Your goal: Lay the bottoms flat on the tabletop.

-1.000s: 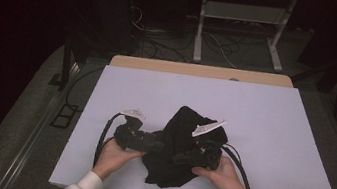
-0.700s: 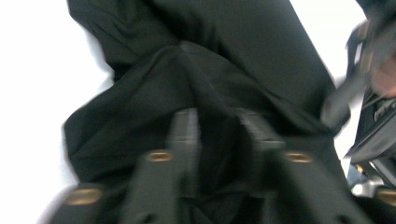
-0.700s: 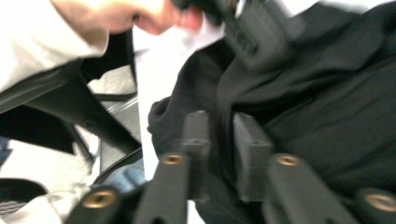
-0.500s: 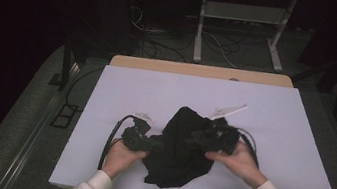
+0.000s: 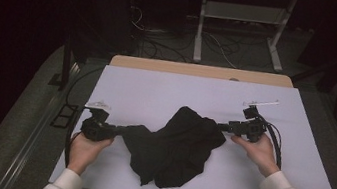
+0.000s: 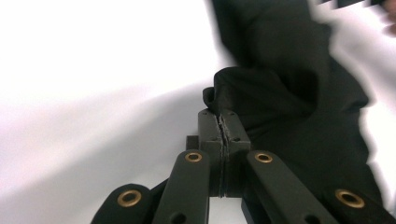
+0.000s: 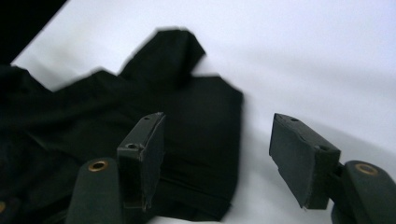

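1. Your left tool [image 5: 118, 129] sits at the left of the white surface [image 5: 148, 84], clamped tight on a corner of the black cloth [image 5: 177, 144]. In the left gripper view the pads meet with a pinch of fabric [image 6: 224, 95] caught between them.
2. The black cloth lies crumpled in the middle of the surface, stretched out toward each tool but still bunched and folded over itself near your edge.
3. Your right tool [image 5: 224, 127] is at the cloth's right edge. Its jaws have just been opening, and in the right gripper view they stand apart with no fabric pressed between the pads [image 7: 152, 149]; the cloth's edge lies just under and behind them.
4. By my reading, you are spreading the cloth flat and are between grips on the right side.
5. The next move calls for a fresh pinch on the right corner, then a pull away from the left tool to take out the slack.
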A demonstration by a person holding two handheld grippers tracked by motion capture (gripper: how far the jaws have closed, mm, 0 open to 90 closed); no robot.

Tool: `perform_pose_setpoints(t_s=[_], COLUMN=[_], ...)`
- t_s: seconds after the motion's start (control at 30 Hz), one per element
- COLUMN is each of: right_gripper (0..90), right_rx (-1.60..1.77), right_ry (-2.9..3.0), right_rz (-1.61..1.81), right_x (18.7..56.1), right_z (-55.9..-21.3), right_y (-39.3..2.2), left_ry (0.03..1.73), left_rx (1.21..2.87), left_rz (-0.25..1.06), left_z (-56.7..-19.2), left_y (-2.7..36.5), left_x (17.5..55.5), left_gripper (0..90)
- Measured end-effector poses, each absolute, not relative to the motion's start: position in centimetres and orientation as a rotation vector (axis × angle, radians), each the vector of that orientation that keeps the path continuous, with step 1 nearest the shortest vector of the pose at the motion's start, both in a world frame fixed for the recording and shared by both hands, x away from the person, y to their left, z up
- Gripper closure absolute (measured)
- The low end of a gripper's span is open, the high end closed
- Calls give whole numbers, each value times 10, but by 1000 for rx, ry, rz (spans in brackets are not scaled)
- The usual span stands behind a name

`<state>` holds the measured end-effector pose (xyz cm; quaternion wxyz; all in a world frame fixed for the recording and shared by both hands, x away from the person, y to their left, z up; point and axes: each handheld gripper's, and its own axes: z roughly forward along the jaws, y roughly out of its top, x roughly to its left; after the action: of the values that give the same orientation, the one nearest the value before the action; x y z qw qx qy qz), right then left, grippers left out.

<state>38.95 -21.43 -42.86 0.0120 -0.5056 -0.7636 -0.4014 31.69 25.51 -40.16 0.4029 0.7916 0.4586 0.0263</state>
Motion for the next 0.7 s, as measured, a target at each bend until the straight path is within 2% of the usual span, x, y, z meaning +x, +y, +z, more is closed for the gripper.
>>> perform_pose_setpoints(t_s=[0.23, 0.27, 0.33, 0.37, 0.4, 0.43, 0.47, 0.57, 0.6, 0.7], right_gripper=[350, 371, 480, 679, 766, 766, 855, 873, 875, 875], right_rx=[-1534, -1524, -1507, -1491, -1480, -1480, -1475, -1503, -1494, -1478], right_ry=[-2341, -2338, -2328, -2301, -2286, -2286, -2271, -2280, -2282, -2282], right_rz=[-1232, -1231, -1224, -1208, -1207, -1207, -1203, -1217, -1269, -1316], right_x=[391, 391, 392, 393, 394, 394, 395, 402, 409, 415], right_z=[-443, -444, -447, -451, -453, -453, -454, -445, -428, -408], right_y=[-202, -199, -193, -188, -186, -186, -185, -186, -191, -194], left_ry=[1261, 1259, 1253, 1250, 1246, 1240, 1234, 1221, 1189, 1161], left_rx=[2030, 2026, 2029, 2032, 2030, 2017, 2004, 1952, 1941, 1971], left_rz=[47, 47, 69, 85, 95, 114, 127, 133, 57, -17], left_z=[-423, -422, -419, -417, -414, -411, -408, -400, -399, -404], left_y=[271, 270, 266, 264, 261, 258, 255, 243, 231, 215], left_x=[313, 314, 316, 317, 319, 322, 325, 337, 351, 364], left_gripper=[885, 885, 873, 774, 751, 751, 712, 565, 492, 428])
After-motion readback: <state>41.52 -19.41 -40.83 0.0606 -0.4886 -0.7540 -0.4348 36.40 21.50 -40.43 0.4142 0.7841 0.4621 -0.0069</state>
